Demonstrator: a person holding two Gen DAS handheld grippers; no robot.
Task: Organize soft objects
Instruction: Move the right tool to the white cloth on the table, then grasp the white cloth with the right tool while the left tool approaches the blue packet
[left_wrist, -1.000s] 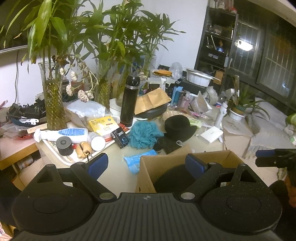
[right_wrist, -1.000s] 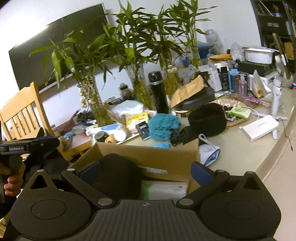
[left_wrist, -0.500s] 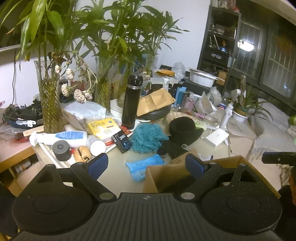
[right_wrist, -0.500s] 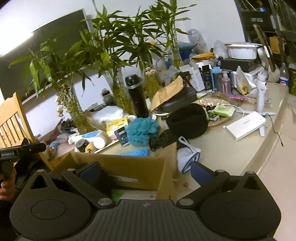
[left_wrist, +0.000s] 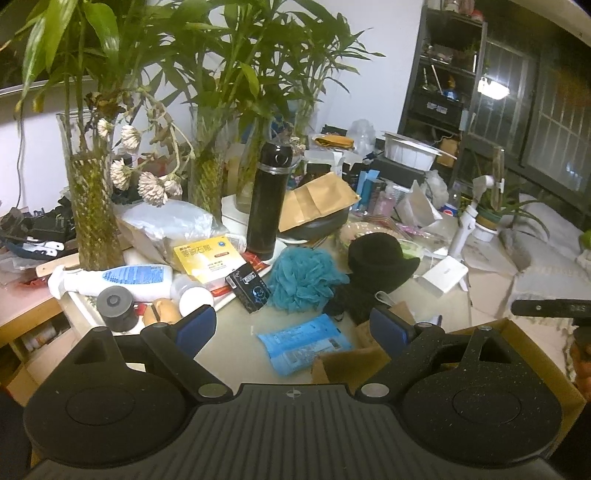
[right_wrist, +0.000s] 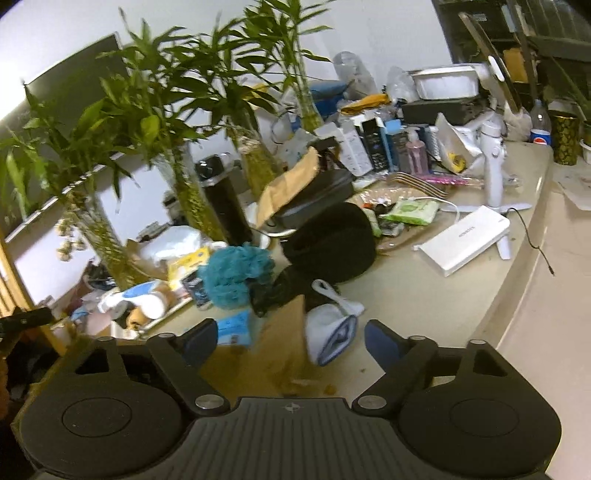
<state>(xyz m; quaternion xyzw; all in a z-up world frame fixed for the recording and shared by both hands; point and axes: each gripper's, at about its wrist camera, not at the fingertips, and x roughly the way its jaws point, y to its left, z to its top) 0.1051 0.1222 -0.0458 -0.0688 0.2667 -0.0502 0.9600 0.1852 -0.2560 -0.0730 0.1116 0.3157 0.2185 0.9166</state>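
A teal bath pouf (left_wrist: 303, 280) (right_wrist: 236, 273), a black hat (left_wrist: 380, 258) (right_wrist: 332, 240) and a crumpled black cloth (right_wrist: 280, 291) lie together on the cluttered table. A blue soft packet (left_wrist: 303, 345) lies just ahead of my left gripper (left_wrist: 291, 328), which is open with nothing between its pads. A cardboard box (left_wrist: 532, 343) sits low at the right. In the right wrist view a rolled white and blue cloth (right_wrist: 332, 336) lies beside the box's flap (right_wrist: 280, 343). My right gripper (right_wrist: 290, 341) hangs above them, its jaws closing and touching nothing.
Glass vases of bamboo (left_wrist: 92, 206), a black flask (left_wrist: 266, 206) and a tray of bottles (left_wrist: 122, 280) crowd the back left. A white power bank (right_wrist: 465, 243) and a white stand (right_wrist: 493, 173) sit toward the table's curved right edge (right_wrist: 517, 266).
Both grippers moved across the table. The box slid right in the left view and left in the right view, and the rolled cloth now sits between the right fingers, which narrowed slightly.
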